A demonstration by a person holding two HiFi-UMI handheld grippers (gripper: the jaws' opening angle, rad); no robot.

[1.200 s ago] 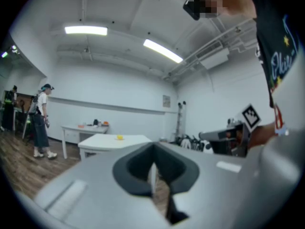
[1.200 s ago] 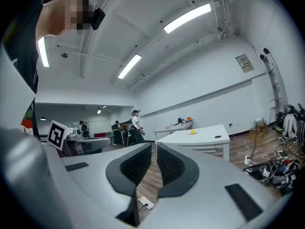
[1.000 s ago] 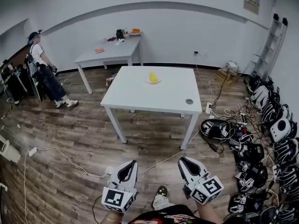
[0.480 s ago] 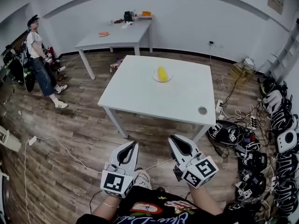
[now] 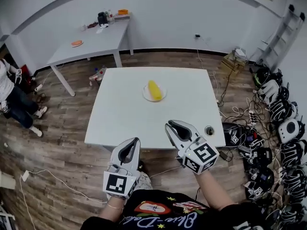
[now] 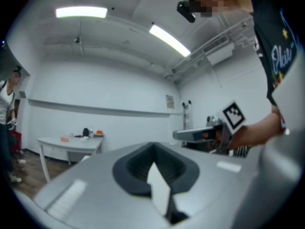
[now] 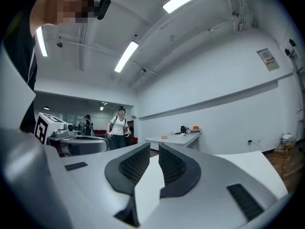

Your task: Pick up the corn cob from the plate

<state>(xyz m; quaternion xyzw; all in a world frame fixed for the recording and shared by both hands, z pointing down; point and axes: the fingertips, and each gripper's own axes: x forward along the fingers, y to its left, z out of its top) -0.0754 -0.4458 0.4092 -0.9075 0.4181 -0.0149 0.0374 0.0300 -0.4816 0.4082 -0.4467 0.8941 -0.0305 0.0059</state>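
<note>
- The right claw [image 5: 170,126] has its jaws all but together. Only a slit shows between the pads, which are just starting to part, and nothing is in them.
- The left claw [image 5: 134,143] is closed and empty, held low in front of the counter's near edge.
- The right claw hangs over the near edge of the white counter [image 5: 120,114], close to a small round object [image 5: 209,130] by the right front corner. I cannot tell what that object is.
- The corn cob [image 5: 154,90] lies on a small white plate [image 5: 146,94] near the middle of the counter, well apart from both claws. Its long axis runs roughly away from the person, slightly slanted.
- The step in hand looks like the reach-in. The jaws should be opened wide before the cob is reached, not over it.
- I would tip the claw downward and set the jaws across the cob's short width, near mid-length.
- The cob is round and will likely roll, and the light plate may slide. The jaws are best closed evenly from both sides and the cob lifted straight up.
</note>
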